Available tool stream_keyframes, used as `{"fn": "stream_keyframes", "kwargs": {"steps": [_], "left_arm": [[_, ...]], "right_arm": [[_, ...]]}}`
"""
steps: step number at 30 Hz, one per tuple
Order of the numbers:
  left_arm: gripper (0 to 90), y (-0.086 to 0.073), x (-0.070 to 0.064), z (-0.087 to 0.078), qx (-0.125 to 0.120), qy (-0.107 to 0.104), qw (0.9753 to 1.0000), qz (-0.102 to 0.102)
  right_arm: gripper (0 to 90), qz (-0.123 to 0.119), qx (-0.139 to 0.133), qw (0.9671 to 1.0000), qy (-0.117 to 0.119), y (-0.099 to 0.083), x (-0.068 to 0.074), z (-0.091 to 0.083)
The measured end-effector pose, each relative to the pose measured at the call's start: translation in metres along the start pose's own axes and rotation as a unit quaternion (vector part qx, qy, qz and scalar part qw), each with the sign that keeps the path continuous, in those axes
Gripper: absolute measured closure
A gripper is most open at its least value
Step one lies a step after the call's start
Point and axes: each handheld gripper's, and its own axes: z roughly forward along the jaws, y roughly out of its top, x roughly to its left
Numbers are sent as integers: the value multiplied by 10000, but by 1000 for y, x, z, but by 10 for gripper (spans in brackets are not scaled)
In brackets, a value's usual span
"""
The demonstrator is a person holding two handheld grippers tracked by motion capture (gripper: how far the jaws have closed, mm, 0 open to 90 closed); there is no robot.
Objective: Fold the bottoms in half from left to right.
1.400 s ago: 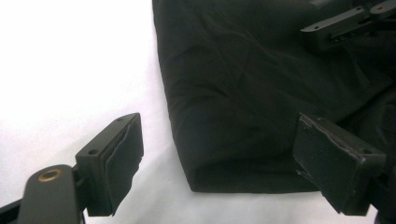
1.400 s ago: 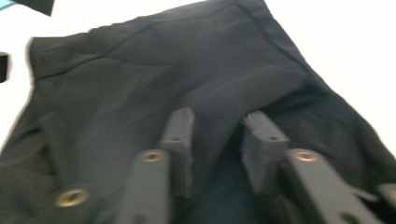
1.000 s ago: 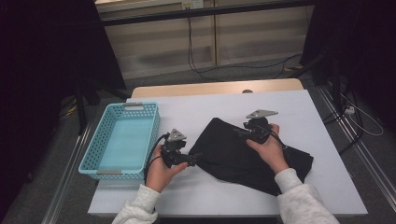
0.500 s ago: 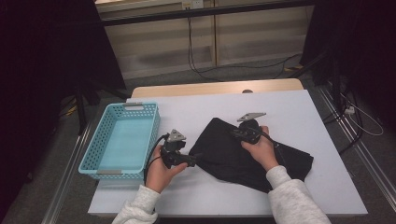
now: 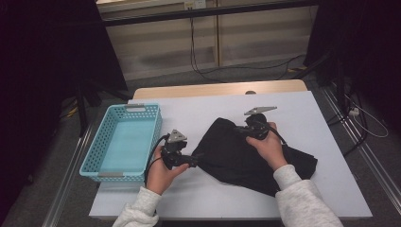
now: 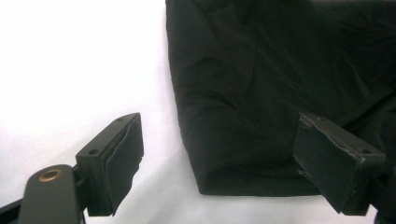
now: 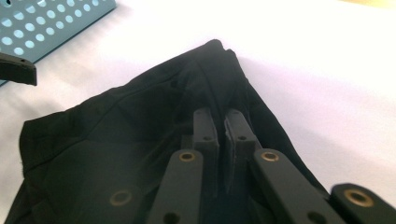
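Table: a white top is carrying everything in the high view, with a bare strip of wood running along its 12 o'clock edge.

Black garment: it is lying crumpled a little toward 3 o'clock from the table's middle, stretching from a peak at about 10 o'clock of its own heap down to a wide end at 4 o'clock. In the left gripper view its hemmed corner is lying flat on the white surface.

Basket: a light blue perforated basket is sitting at the table's 9 o'clock side, well apart from the garment; its holed wall is showing at 10 o'clock in the right gripper view.

Right gripper: it is resting on the garment's upper part, at about 12 o'clock of the cloth. In the right gripper view its jaws are standing almost together, pinching a raised fold of the black fabric between the pads.

Left gripper: it is sitting at the garment's 9 o'clock edge, between basket and cloth. Its jaws are spread wide, gripping nothing; in the left gripper view the garment's corner is lying in the gap, closer to the jaw at 3 o'clock, and whether either pad is touching it cannot be told.
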Motion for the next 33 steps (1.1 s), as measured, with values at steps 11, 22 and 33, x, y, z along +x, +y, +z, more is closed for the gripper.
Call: {"fn": "stream_keyframes", "kwargs": {"steps": [11,22,33], "left_arm": [[166,-1,1,0,0,-5,10000,2],[166,-1,1,0,6,-14,10000,-1],[163,0,2,1,9,-11,10000,-18]], "right_arm": [[853,-4,-43,10000,-18,0,0,-13],[853,60,69,9998,-177,-16,-14,-26],[852,143,155,9995,-214,-37,-23,-33]]}}
